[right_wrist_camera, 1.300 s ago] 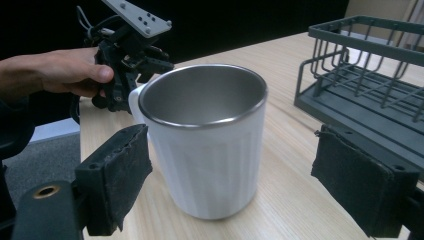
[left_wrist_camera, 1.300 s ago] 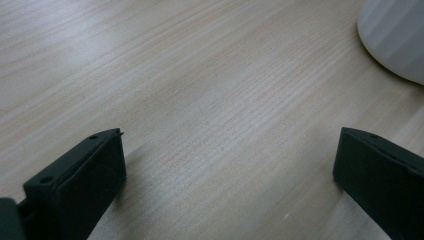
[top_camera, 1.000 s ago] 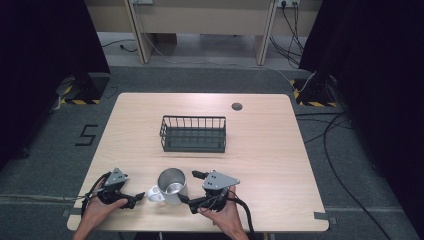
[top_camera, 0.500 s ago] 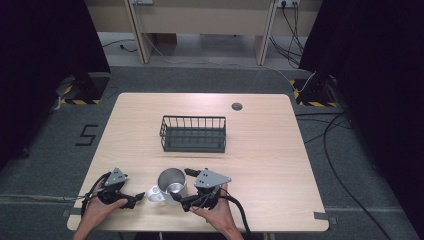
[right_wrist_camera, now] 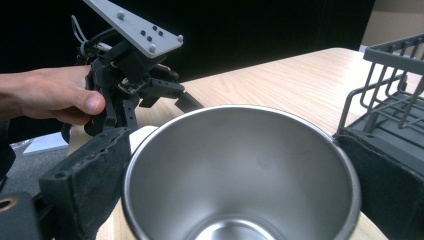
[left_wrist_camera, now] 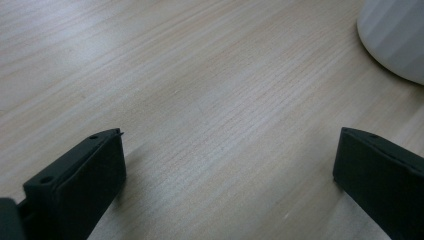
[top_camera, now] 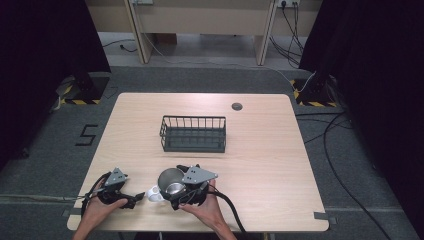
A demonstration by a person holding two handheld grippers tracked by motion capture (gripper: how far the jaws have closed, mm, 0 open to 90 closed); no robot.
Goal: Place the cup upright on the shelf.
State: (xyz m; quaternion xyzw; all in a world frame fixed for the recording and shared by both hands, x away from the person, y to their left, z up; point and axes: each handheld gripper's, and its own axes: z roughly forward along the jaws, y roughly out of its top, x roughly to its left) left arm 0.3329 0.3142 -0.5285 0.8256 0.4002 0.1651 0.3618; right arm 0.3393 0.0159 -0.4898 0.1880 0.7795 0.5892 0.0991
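Fingers [right_wrist_camera: 85, 175] of the right gripper [top_camera: 181, 196] flank the steel cup [right_wrist_camera: 240, 175] (upright).

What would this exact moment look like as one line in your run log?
right gripper: jaws either side of steel cup | left gripper: open over bare table, near white object | wire basket: empty

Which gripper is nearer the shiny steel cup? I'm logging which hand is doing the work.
Right. The right gripper has its jaws on either side of the shiny steel cup. The left gripper sits open to the cup's left, with a small white object between them.
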